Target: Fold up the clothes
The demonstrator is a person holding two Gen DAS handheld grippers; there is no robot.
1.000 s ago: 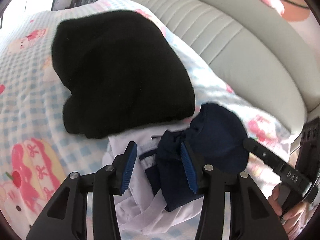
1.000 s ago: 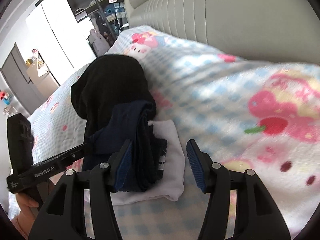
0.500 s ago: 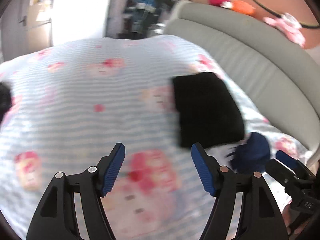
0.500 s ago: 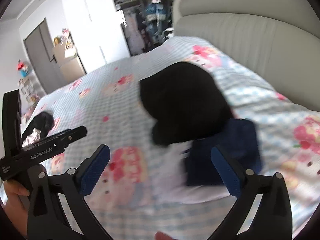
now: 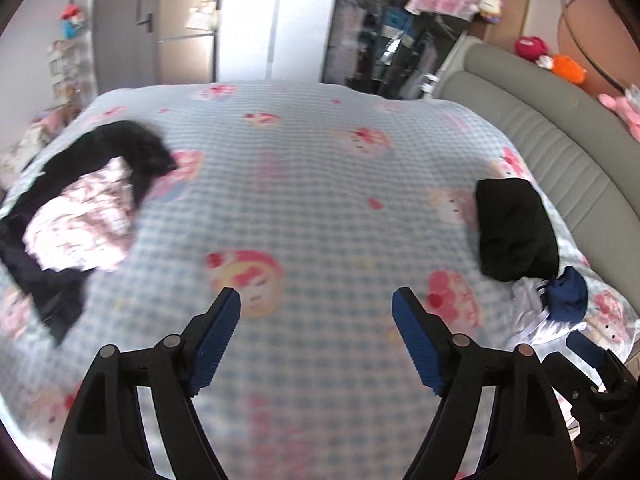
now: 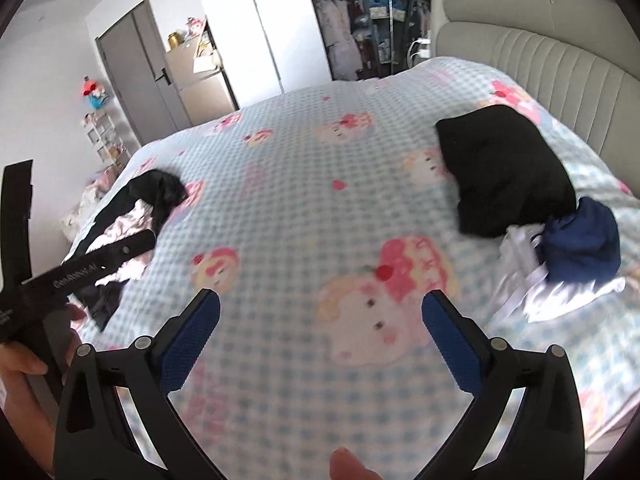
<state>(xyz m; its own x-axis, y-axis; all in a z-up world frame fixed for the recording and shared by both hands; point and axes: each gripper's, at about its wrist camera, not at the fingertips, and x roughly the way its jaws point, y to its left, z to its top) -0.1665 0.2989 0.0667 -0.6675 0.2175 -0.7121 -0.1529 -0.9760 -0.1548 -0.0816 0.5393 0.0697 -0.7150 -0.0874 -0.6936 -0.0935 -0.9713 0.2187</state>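
Both grippers have pulled back from the three folded garments [image 6: 508, 172]. The left gripper [image 5: 316, 336] is opening, empty; the right gripper [image 6: 320, 336] gapes wide, empty

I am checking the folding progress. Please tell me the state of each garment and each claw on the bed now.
Black garment: folded, near the headboard.
Navy garment: folded, on top of the white garment.
White garment: folded, under the navy garment.
Heap of clothes: unfolded, crumpled.
Left claw: jaws opening, nothing between them.
Right claw: open, empty.

Bright bedroom: checked bedspread [image 6: 304, 184], grey padded headboard [image 6: 560, 76], white wardrobe [image 6: 260, 28], grey door [image 6: 132, 68]
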